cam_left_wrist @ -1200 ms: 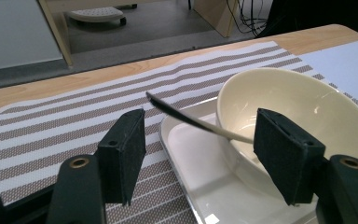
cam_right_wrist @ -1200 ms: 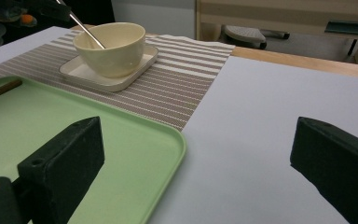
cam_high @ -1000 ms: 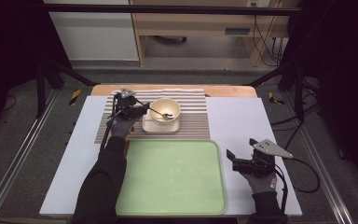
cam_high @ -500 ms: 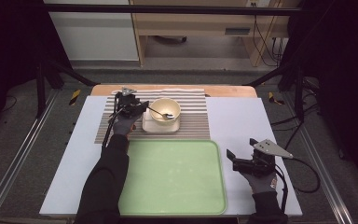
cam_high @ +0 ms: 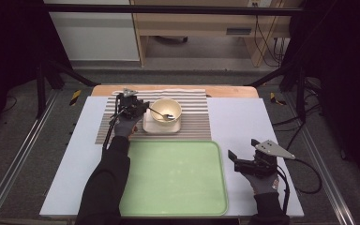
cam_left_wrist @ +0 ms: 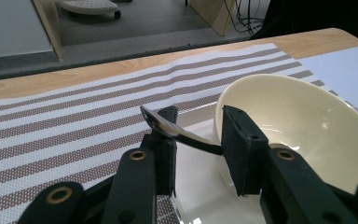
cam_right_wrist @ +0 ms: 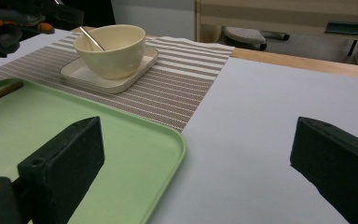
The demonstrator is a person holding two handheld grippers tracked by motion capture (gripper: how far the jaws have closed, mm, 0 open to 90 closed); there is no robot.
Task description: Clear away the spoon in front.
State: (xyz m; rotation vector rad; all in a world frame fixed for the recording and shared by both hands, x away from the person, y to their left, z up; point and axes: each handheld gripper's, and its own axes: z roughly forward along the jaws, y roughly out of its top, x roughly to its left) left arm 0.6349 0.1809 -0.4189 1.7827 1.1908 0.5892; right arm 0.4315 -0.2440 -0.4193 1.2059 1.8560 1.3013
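A cream bowl (cam_high: 167, 110) (cam_left_wrist: 307, 126) (cam_right_wrist: 112, 46) stands on a square white saucer (cam_high: 148, 126) (cam_right_wrist: 74, 72) on the striped placemat (cam_high: 197, 123). A metal spoon (cam_high: 157, 112) (cam_left_wrist: 179, 134) (cam_right_wrist: 91, 37) leans in the bowl, its handle sticking out to the left. My left gripper (cam_high: 138, 108) (cam_left_wrist: 198, 128) is at the bowl's left rim. Its jaws have just been closing, and the spoon handle lies across the gap between them; the gripper reads as open. My right gripper (cam_high: 234, 159) (cam_right_wrist: 198, 140) hovers open and empty over the white table, right of the green tray (cam_high: 178, 178) (cam_right_wrist: 51, 135).
The tray lies at the table's front middle. A thin brown rod (cam_right_wrist: 0, 93) rests on its far-left part. The white table top (cam_high: 243, 117) has a wooden strip (cam_high: 225, 91) along its back edge. Black stands and cables flank the table.
The left gripper's jaws have drawn closer together around the spoon handle. Both hands have stayed where they were.
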